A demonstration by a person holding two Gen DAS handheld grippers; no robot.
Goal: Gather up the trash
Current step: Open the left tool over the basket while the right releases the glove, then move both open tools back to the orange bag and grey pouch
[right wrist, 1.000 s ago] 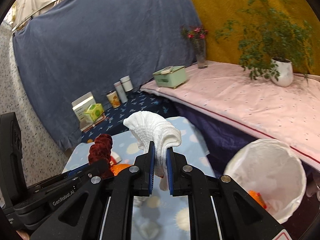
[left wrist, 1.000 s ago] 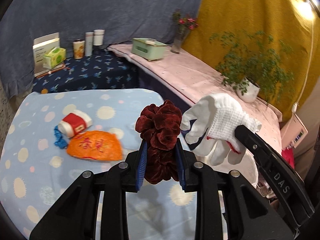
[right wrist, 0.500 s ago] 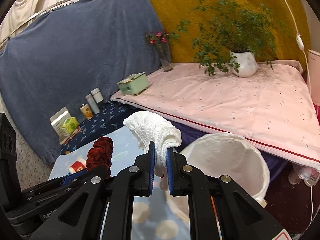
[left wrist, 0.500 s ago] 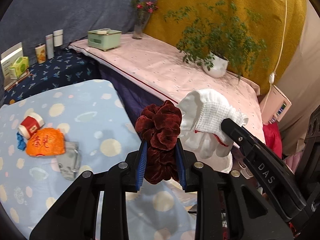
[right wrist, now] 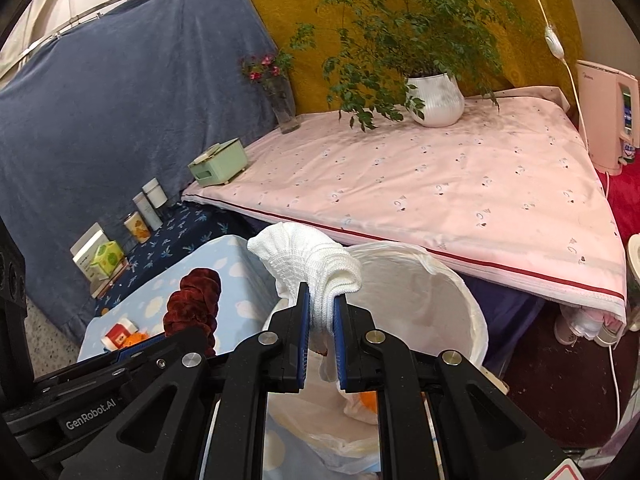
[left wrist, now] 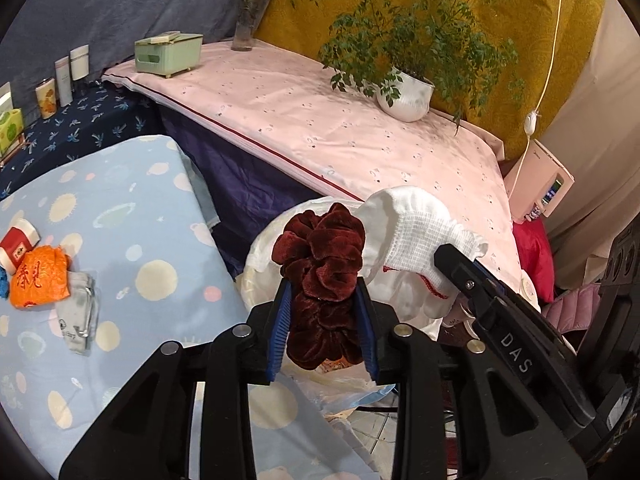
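Note:
My left gripper (left wrist: 323, 320) is shut on a dark red velvet scrunchie (left wrist: 320, 272), held above the rim of a white-lined trash bin (left wrist: 260, 256). My right gripper (right wrist: 320, 320) is shut on a white knit glove (right wrist: 316, 268) and holds it over the same bin (right wrist: 440, 304), which has something orange inside (right wrist: 368, 400). The scrunchie also shows in the right wrist view (right wrist: 192, 304), the glove in the left wrist view (left wrist: 416, 236). On the light blue table (left wrist: 120, 208) lie an orange wrapper (left wrist: 38, 280), a grey packet (left wrist: 76, 312) and a red-white roll (left wrist: 18, 242).
A pink-covered bed (right wrist: 440, 184) stands behind the bin, with a potted plant (right wrist: 436, 100), a flower vase (right wrist: 280, 96) and a green box (right wrist: 218, 162). Bottles and boxes (right wrist: 140, 216) stand on a dark blue surface by the blue curtain.
Both grippers have swung right from above the table to above the trash bin, still holding the scrunchie and the glove. The table trash now lies far left.

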